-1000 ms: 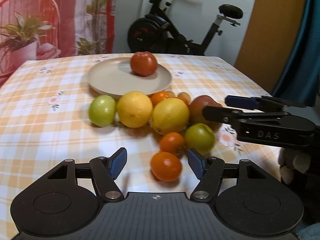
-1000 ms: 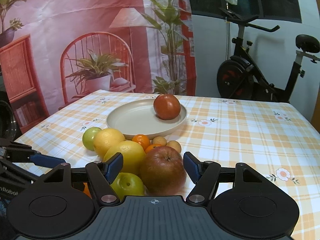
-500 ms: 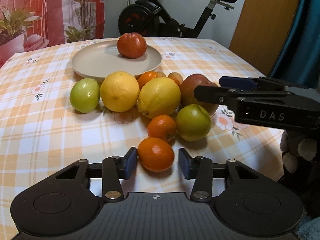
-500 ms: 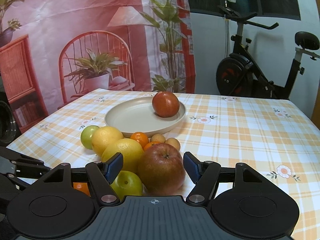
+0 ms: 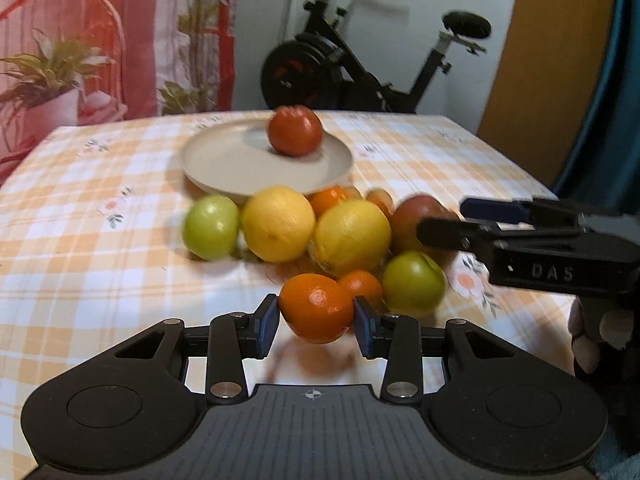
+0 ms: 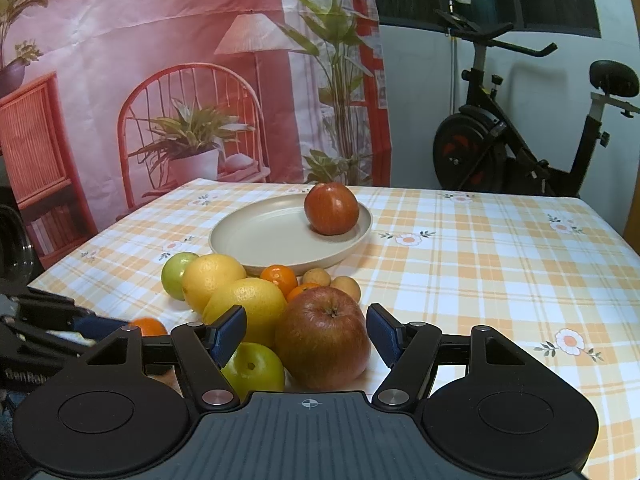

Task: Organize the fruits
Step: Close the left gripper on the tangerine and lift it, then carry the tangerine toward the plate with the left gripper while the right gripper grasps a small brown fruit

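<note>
Soft indoor light, fisheye-bent edges; left view motion-blurred, right view sharp.

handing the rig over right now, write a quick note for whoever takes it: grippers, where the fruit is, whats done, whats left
Left gripper: jaws have just closed on a small orange, pads pressing both sides at the near edge of the pile.
Right gripper: open, pads either side of the big red apple but not touching it.
Plate: holds one red fruit only.
On the tablecloth in front of the plate: two yellow citrus, two green fruits, more small oranges, two small tan fruits, all bunched together.
Done: one fruit plated, orange gripped.
Left: probably carry the orange to the plate, then the apple and the rest.
</note>
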Demonstrator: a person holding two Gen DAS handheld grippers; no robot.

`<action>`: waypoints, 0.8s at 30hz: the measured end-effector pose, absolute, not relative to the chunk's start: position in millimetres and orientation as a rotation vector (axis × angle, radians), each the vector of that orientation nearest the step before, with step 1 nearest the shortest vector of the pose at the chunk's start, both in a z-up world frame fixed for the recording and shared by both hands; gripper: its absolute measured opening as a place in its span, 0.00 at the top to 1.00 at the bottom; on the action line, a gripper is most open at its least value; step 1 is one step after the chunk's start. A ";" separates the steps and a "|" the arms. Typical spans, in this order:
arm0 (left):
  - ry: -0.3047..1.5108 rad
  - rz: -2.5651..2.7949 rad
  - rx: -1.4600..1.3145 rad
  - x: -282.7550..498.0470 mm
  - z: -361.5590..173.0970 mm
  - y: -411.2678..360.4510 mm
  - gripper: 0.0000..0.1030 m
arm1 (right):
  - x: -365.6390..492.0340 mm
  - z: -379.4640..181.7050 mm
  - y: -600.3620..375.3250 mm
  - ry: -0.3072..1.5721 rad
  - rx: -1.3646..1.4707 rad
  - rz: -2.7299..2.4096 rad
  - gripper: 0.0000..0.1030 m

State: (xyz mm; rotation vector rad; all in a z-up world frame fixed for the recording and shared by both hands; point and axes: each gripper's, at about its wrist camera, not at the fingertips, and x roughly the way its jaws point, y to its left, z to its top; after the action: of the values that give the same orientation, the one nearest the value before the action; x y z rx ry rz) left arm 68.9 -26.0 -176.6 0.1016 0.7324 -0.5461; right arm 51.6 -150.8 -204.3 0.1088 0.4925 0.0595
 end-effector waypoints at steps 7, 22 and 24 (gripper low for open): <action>0.672 -0.477 0.077 71.7 -166.5 -15.1 0.59 | 56.1 -199.3 -161.3 0.474 0.133 0.048 0.39; 0.603 -0.398 0.047 93.3 -146.6 -2.1 0.59 | 131.1 -192.6 -207.3 0.600 0.155 0.148 0.71; 0.608 -0.393 0.041 95.0 -147.9 -1.3 0.59 | 142.6 -198.9 -208.6 0.642 0.168 0.163 0.71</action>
State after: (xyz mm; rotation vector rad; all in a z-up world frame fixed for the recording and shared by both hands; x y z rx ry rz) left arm 95.0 -1.3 -147.9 0.0406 0.6079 -0.3931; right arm 142.6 -208.6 -198.9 0.1683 0.6422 0.1628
